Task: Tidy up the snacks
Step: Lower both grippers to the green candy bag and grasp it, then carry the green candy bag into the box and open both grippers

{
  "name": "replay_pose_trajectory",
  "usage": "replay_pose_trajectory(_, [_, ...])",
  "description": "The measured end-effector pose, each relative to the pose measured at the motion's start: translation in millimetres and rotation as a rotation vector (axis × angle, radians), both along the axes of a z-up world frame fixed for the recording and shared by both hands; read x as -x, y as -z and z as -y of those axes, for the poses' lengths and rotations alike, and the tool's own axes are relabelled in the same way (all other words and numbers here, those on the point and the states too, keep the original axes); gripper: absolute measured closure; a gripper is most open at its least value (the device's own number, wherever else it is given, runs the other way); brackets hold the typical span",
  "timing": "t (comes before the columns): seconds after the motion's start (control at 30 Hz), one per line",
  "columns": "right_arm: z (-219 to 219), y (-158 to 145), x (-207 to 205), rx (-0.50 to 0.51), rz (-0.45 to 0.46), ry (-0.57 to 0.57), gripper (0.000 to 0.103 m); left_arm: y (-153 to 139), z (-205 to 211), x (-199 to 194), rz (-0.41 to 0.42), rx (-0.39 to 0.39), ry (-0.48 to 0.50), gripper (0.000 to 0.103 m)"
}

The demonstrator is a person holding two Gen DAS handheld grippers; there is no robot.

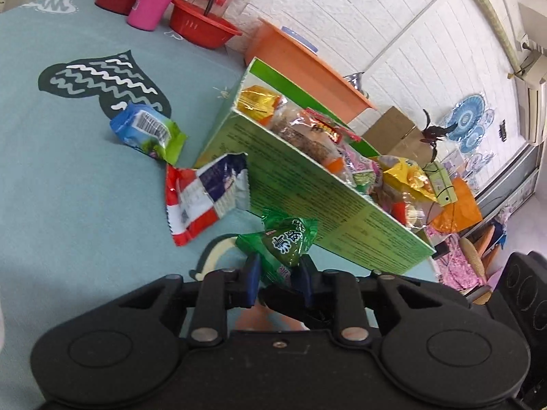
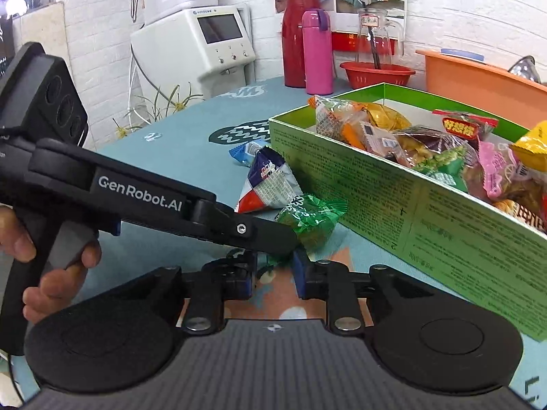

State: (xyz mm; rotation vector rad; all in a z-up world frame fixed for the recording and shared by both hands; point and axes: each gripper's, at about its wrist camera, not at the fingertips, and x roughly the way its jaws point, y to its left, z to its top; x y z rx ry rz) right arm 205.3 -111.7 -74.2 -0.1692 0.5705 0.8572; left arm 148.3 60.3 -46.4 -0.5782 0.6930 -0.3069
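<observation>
My left gripper (image 1: 278, 270) is shut on a green snack packet (image 1: 285, 242) and holds it just above the teal tablecloth, beside the long wall of the green box (image 1: 328, 198). The box holds several snack packets. In the right wrist view the left gripper (image 2: 287, 242) comes in from the left and grips the same green packet (image 2: 312, 218). My right gripper (image 2: 273, 273) sits right behind it, jaws a little apart with nothing between them. A red, white and blue packet (image 1: 201, 194) and a blue and green packet (image 1: 148, 133) lie on the cloth next to the box.
At the back of the table stand a red flask (image 2: 295, 34), a pink bottle (image 2: 318, 51), a red basket (image 2: 376, 73) with a glass jar, and an orange tub (image 2: 478, 78). A white machine (image 2: 205, 41) stands past the table edge.
</observation>
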Motion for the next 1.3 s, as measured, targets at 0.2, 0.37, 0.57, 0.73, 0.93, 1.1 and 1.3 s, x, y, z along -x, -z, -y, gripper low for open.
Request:
replay_pose_trajectory(0.2, [7.1, -2.2, 6.0, -0.008, 0.028, 0.019, 0.011, -16.3, -3.1, 1.4, 0.061, -0.025, -0.051, 0.044])
replay_pose_trajectory(0.37, [-0.7, -0.2, -2.5, -0.028, 0.005, 0.036, 0.008, -8.6, 7.8, -17.0, 0.034, -0.078, -0.008, 0.044])
replay_pose_trajectory(0.57, [-0.3, 3.2, -6.7, -0.020, -0.012, 0.071, 0.031, -0.1, 14.0, -16.1, 0.023, -0.098, 0.030, 0.062])
replay_pose_trajectory(0.73, [8.3, -6.5, 11.4, -0.028, 0.046, 0.068, 0.033, -19.4, 22.3, 0.9, 0.084, -0.098, 0.036, 0.062])
replay_pose_trajectory(0.93, [20.1, -39.0, 23.2, -0.087, 0.176, 0.087, 0.033, -59.7, 31.5, 2.9, 0.209, -0.112, 0.044, 0.062])
replay_pose_trajectory(1.1, [23.6, -59.6, 11.6, -0.125, 0.249, 0.122, 0.033, -81.1, 38.3, -16.3, 0.264, -0.118, 0.053, 0.062])
replay_pose_trajectory(1.3, [24.1, -68.6, -12.2, -0.149, 0.285, 0.174, 0.033, -88.8, 41.9, -46.4, 0.280, -0.124, 0.072, 0.062])
